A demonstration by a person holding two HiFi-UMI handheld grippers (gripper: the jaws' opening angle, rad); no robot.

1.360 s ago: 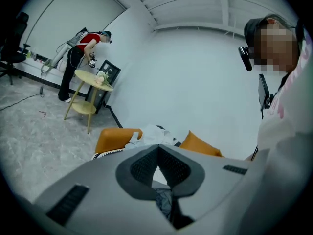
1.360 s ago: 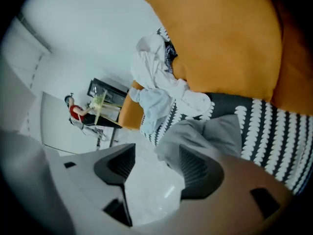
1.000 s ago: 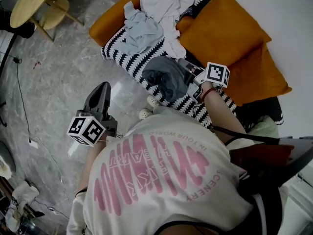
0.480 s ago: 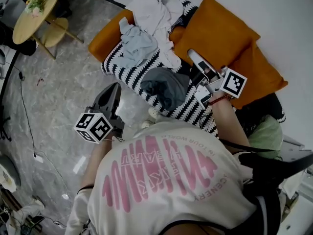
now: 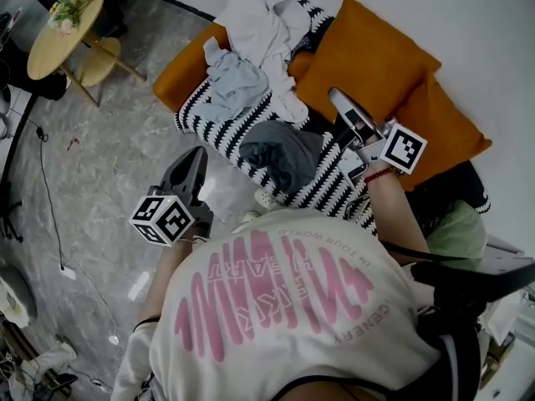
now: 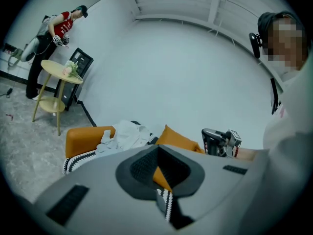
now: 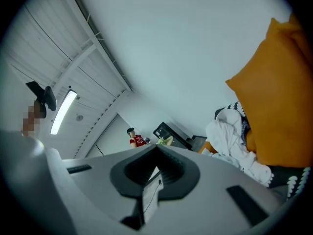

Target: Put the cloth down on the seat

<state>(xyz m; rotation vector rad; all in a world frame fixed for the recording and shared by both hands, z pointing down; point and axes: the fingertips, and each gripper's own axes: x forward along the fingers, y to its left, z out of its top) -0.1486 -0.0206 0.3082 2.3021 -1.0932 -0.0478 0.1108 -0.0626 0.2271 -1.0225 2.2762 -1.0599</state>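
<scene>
Head view: grey cloth (image 5: 280, 150) lies on the striped seat (image 5: 219, 122); left gripper (image 5: 194, 162) and right gripper (image 5: 339, 101) hang clear of it, jaws closed, empty.

On your right, a large orange cushion (image 5: 368, 53) sits by the white wall (image 5: 485, 23), with a second orange cushion (image 5: 443, 132) just beside it. Far to your left, a round yellow desk (image 5: 65, 22) stands on the grey marbled floor (image 5: 109, 157) and carries a small bunch of flowers (image 5: 63, 8). A thin cable (image 5: 46, 190) trails across that floor. A person in a red top (image 6: 55, 31) stands beyond the desk.
</scene>
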